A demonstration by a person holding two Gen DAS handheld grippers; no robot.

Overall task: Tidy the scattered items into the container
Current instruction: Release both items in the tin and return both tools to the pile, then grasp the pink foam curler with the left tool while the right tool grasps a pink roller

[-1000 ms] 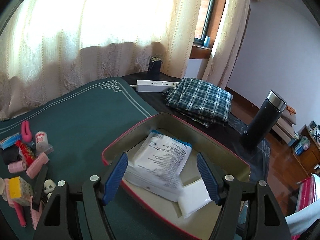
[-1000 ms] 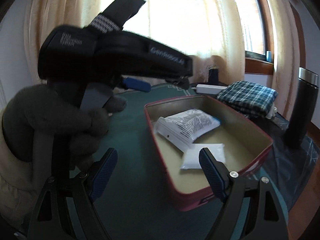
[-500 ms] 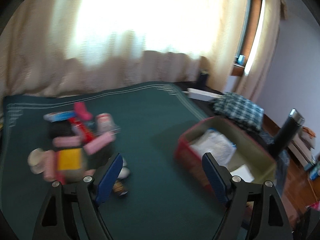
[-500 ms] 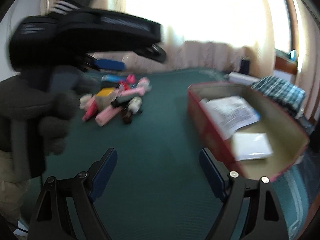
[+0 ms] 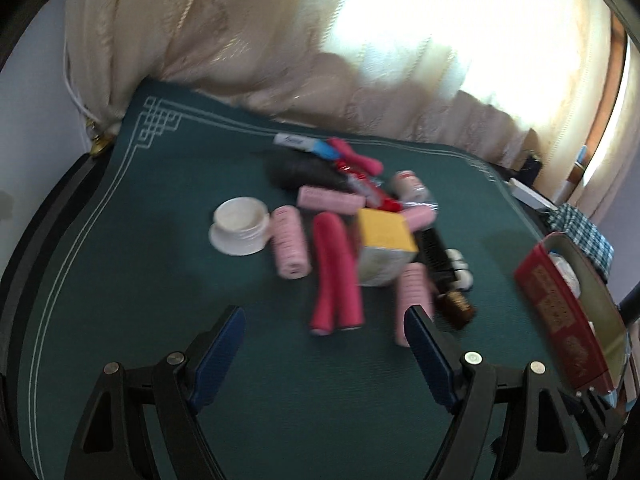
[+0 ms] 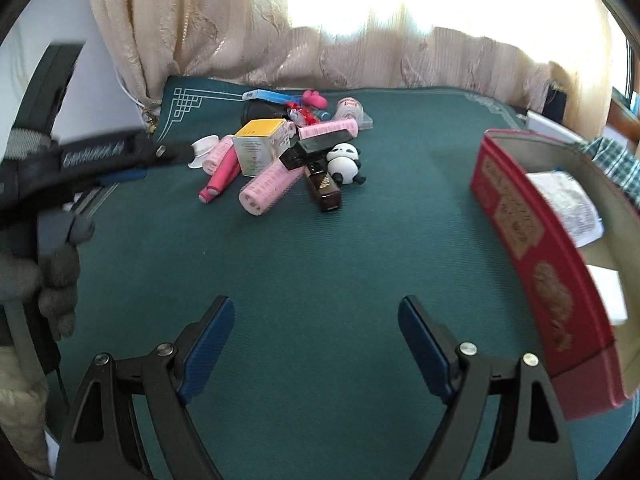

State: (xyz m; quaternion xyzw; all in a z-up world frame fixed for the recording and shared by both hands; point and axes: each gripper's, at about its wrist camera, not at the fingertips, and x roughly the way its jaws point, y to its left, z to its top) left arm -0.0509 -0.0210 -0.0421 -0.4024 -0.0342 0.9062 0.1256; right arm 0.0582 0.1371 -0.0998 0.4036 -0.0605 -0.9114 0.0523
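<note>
Left gripper (image 5: 324, 332) hung over the green mat (image 5: 120, 280), jaws wide apart after just opening further, nothing between the pads. Right gripper (image 6: 316, 320) also stood wide open and empty above bare mat.

The scattered items lay in one loose pile toward the mat's far edge, nearer its far left corner: a white jar (image 5: 240, 226) at the pile's left; pink rollers (image 5: 290, 242) beside it; a red-pink tube (image 5: 336, 276) at the near side; a yellow-topped box (image 6: 262, 148) in the middle; a black comb (image 6: 318, 148) leaning over a brown bottle (image 6: 325, 189); a panda figure (image 6: 347, 161) on the right side, touching the bottle.

The red container (image 6: 536, 264) sat at the mat's right edge, well apart from the pile, with white packets (image 6: 568, 204) inside. Left-wrist view blurred; small labels unreadable.
</note>
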